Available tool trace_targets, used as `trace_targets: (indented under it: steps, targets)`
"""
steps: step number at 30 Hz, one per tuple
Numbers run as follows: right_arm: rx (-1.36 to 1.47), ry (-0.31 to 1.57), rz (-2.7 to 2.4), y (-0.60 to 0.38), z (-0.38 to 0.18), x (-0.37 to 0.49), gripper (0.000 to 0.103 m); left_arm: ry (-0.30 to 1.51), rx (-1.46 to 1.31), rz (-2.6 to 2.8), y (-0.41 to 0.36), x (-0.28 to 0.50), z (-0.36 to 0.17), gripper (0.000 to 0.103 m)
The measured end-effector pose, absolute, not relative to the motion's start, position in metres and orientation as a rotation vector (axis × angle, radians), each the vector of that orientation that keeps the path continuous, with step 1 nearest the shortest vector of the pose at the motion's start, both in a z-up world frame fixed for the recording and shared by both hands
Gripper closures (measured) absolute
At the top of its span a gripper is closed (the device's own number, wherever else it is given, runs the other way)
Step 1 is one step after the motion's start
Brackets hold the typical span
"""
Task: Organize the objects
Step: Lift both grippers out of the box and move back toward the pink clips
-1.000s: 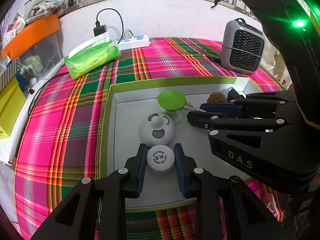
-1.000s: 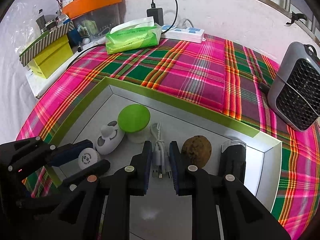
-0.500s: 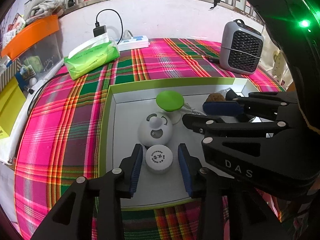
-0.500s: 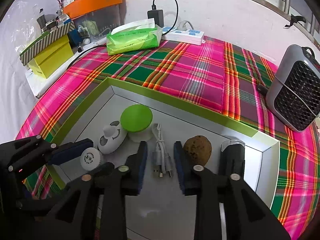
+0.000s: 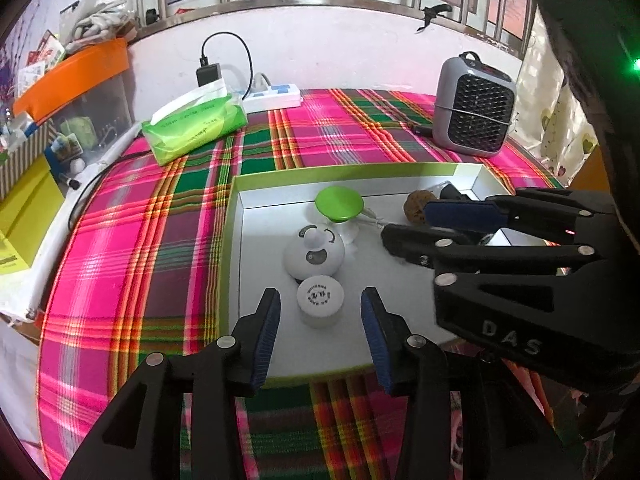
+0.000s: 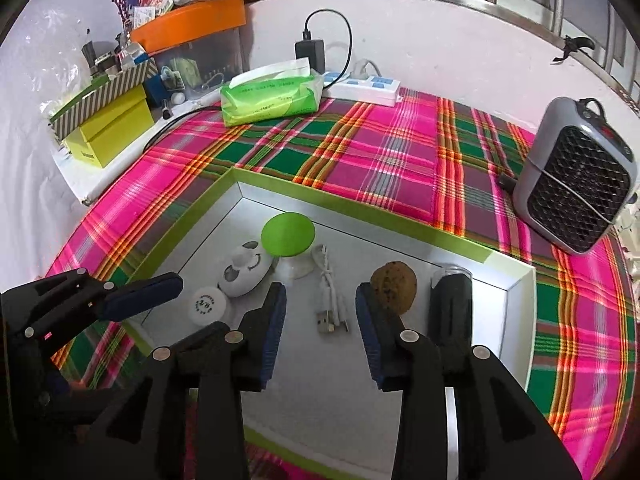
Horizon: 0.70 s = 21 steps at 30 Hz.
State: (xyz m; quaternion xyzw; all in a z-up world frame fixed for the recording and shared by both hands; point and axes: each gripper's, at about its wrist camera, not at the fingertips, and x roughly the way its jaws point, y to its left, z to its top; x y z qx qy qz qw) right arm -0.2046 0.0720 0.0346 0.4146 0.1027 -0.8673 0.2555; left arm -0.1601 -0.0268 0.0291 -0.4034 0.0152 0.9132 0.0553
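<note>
Black fingers (image 5: 267, 332), blue pads, silver screws

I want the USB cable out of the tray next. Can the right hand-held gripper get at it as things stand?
Probably yes: the right hand-held gripper is open, and the white USB cable lies uncovered on the tray floor between its fingers.

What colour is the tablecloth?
Pink and green plaid tablecloth, clearest in the right wrist view.
</note>
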Motion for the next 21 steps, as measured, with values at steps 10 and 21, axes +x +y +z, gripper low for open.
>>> trace_targets:
  steps: [10,21]
  targets:
    - [1.070,0.187,-2.438,0.104,0.050,-0.167,0.065,0.038,-1.155,2.796,-0.027,-0.133,0.043,0.062]
    - [1.025,0.136,-2.538,0.136,0.060,-0.120,0.065,0.079,-1.062,2.809,-0.016,-0.098,0.050,0.062]
